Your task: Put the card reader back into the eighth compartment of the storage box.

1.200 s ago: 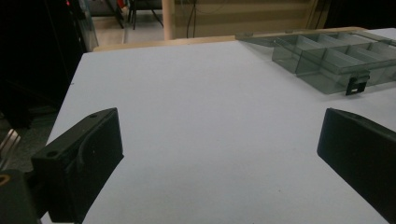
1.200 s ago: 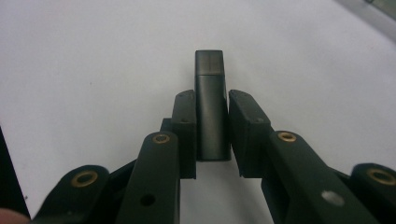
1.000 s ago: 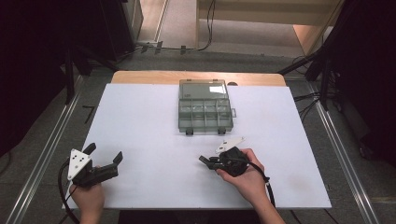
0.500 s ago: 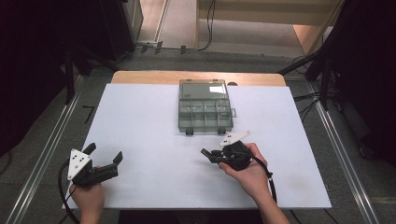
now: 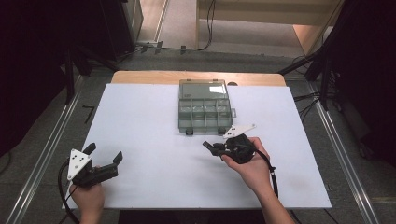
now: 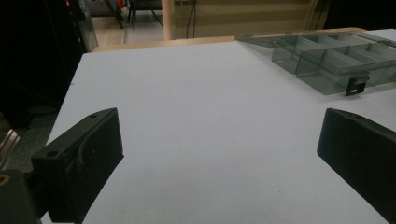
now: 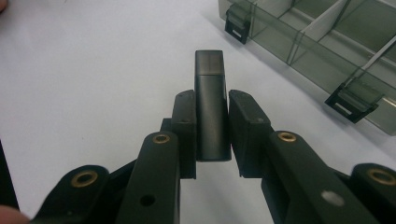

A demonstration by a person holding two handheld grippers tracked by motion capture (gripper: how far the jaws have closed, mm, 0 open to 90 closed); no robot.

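Note:
A clear grey compartment box [image 5: 204, 108] lies open at the far middle of the white table, its lid folded back; it also shows as the box [image 7: 336, 51] and the box [image 6: 327, 60]. My right gripper [image 7: 212, 112] is shut on a small dark flat stick [image 7: 211, 107] that juts out past the pads. In the high view that right gripper [image 5: 212, 147] hovers just in front of the box's near edge, pointing left. My left gripper [image 5: 103, 154] rests at the near left of the table, and in its own view the left gripper [image 6: 219, 140] stands wide open with nothing between its jaws.
The white table top [image 5: 154, 121] sits on a wooden board [image 5: 140, 77] that shows along its far edge. Metal rails [image 5: 42, 158] run along both sides. Two black latches [image 7: 352, 100] hang off the box's near wall. Cables lie on the floor beyond the table.
My right gripper has lifted a little and moved up the picture toward the box, still holding the dark stick. The left hand has stayed put.

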